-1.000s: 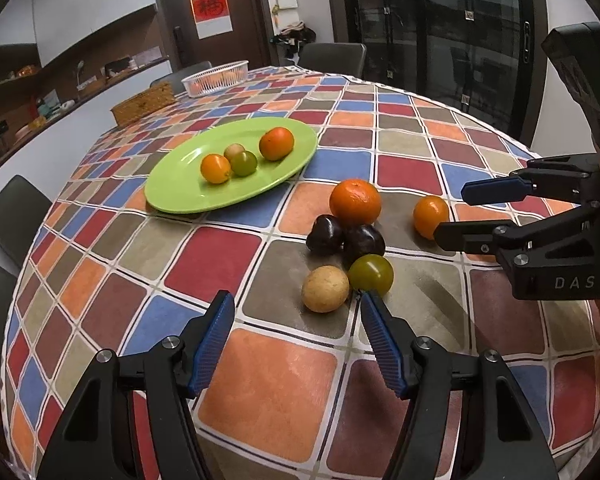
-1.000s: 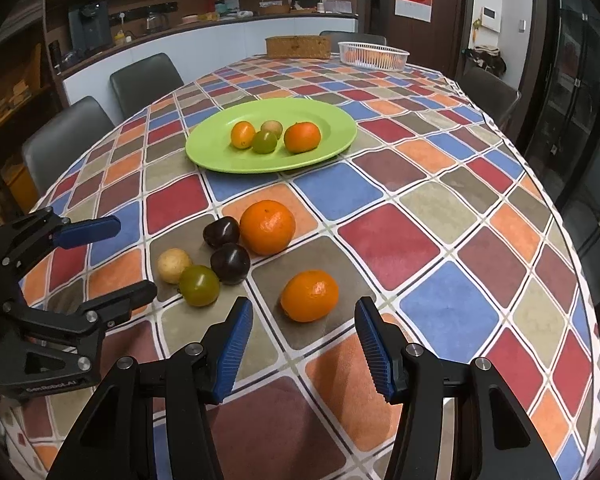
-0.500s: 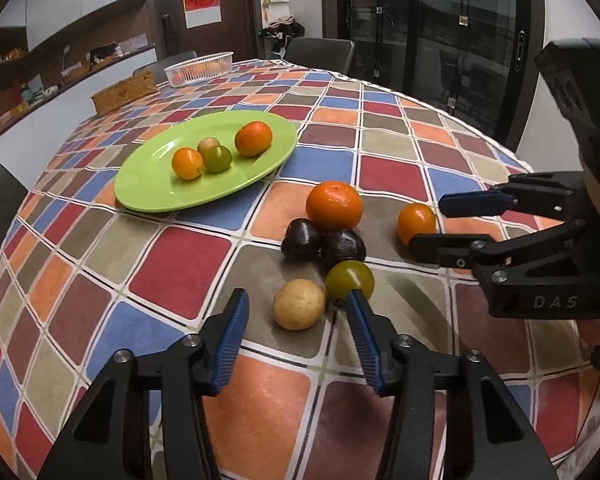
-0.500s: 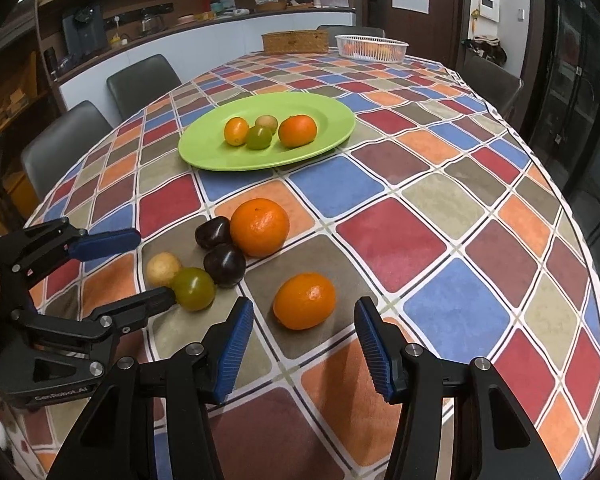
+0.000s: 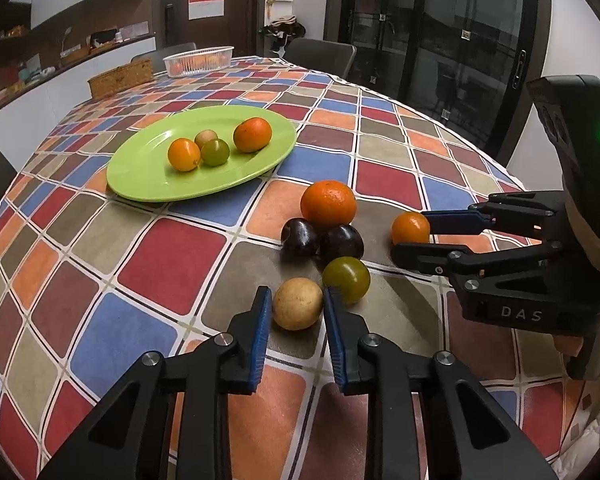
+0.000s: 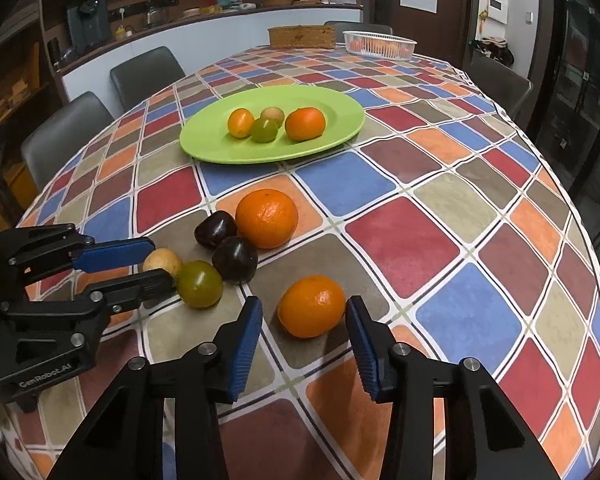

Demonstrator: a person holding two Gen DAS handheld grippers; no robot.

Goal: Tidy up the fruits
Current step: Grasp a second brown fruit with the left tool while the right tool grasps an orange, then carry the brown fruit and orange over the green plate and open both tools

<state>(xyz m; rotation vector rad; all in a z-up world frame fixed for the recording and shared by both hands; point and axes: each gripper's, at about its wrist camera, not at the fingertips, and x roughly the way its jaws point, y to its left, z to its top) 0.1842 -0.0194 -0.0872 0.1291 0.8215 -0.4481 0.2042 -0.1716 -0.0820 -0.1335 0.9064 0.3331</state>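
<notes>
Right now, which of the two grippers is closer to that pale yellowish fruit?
Left. The left gripper has its fingers on either side of the yellowish fruit. The right gripper sits farther off, straddling the small orange.

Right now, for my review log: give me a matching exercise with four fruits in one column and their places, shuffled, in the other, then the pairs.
Things
1. tan fruit
2. small orange
3. large orange
4. green fruit on the plate

Places
A. on the tablecloth, between the open fingers of the right claw
B. on the green plate, among three other fruits
C. between the fingers of the left claw
D. on the tablecloth, beside two dark plums

Pairs: 1-C, 2-A, 3-D, 4-B
</notes>
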